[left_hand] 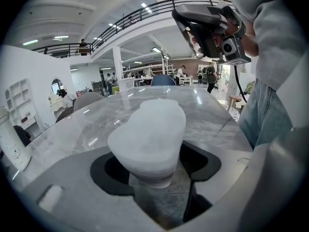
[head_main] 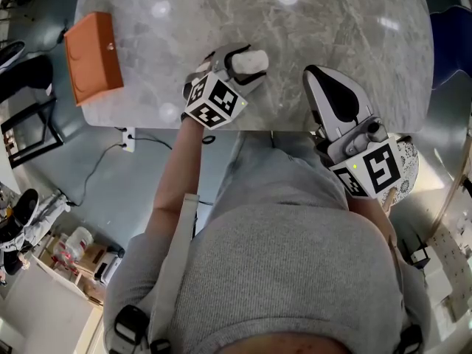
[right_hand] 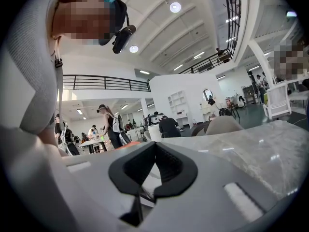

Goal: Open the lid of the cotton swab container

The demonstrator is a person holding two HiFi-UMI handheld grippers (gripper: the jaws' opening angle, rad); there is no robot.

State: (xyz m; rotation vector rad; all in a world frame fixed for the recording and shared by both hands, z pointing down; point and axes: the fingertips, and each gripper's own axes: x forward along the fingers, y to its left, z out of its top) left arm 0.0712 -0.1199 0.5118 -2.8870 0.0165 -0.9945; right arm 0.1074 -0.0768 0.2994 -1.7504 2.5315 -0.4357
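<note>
The cotton swab container (head_main: 252,60) is a small frosted white box standing near the front edge of the marble table (head_main: 332,21). Its lid lies flat on top. My left gripper (head_main: 242,69) reaches down around it, one jaw on each side. In the left gripper view the container (left_hand: 150,129) fills the space between the wide-spread jaws of the left gripper (left_hand: 157,167), and I see no pad pressing on it. My right gripper (head_main: 318,80) hovers to the right of the container, apart from it, jaws together and nothing in them. In its own view the right gripper (right_hand: 154,164) holds nothing.
An orange box (head_main: 94,56) lies at the table's left corner. The table's front edge runs just below both grippers. In the left gripper view the right gripper (left_hand: 212,30) hangs above and to the right. Several people and tables fill the hall behind.
</note>
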